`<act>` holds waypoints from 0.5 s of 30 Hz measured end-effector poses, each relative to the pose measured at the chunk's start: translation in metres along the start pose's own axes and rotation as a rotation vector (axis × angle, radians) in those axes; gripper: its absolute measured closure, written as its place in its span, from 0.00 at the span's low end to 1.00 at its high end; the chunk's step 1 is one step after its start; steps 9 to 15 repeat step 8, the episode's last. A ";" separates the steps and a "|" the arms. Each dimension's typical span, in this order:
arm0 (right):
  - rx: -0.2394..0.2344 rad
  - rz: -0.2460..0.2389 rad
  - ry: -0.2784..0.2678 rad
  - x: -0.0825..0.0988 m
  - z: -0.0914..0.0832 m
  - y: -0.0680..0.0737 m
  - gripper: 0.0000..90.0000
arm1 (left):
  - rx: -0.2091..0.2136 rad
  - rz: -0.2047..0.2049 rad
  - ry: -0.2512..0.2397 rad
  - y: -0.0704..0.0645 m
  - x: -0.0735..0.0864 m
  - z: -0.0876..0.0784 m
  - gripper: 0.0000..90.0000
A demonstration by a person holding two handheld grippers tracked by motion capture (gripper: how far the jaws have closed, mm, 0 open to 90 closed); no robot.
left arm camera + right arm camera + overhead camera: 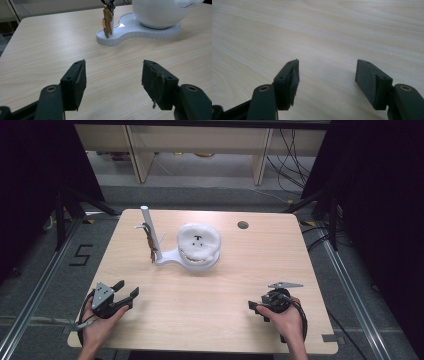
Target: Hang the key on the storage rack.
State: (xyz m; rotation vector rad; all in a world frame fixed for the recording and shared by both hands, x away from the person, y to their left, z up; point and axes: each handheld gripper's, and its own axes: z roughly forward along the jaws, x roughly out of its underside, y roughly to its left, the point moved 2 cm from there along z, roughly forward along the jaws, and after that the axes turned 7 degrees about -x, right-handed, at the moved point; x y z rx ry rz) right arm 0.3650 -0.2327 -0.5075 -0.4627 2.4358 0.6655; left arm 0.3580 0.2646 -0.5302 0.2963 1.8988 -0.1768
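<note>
Here's the pale, wood-grain worktop (210, 295), smooth laminate with rounded corners and a small dark round hole (243, 225) near its far edge at about one o'clock. Dead centre, a touch toward twelve, sits the white stand (172, 259): a glossy plastic base shaped like a figure eight with a ribbed rim, carrying a round white bowl-like dome (160, 12). On that dome lies a fluffy white plush cap (198, 242) with tiny dark stitched marks on top. At the stand's nine o'clock end rises a slim white post (150, 227), and brownish-gold trinkets (107, 23) dangle against it from a dark loop. Down at seven o'clock the left gripper (125, 296) rests low over the worktop, its matte black jaws spread wide with nothing between them, aimed at the stand well ahead. At five o'clock the right gripper (253, 307) sits in the person's hand, jaws equally wide apart over bare wood, its rubbery pads (372, 82) scuffed at the edges. On the floor at nine o'clock, black tape spells a "5" (81, 255).
</note>
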 end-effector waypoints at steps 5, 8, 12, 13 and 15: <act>-0.020 0.049 0.003 0.000 0.000 0.006 0.41 | 0.000 0.017 -0.004 -0.001 0.000 0.000 0.40; -0.001 0.043 0.005 0.000 0.002 0.006 0.41 | -0.002 0.012 -0.001 0.000 0.000 0.000 0.40; -0.001 0.043 0.005 0.000 0.002 0.006 0.41 | -0.002 0.012 -0.001 0.000 0.000 0.000 0.40; -0.001 0.043 0.005 0.000 0.002 0.006 0.41 | -0.002 0.012 -0.001 0.000 0.000 0.000 0.40; -0.001 0.043 0.005 0.000 0.002 0.006 0.41 | -0.002 0.012 -0.001 0.000 0.000 0.000 0.40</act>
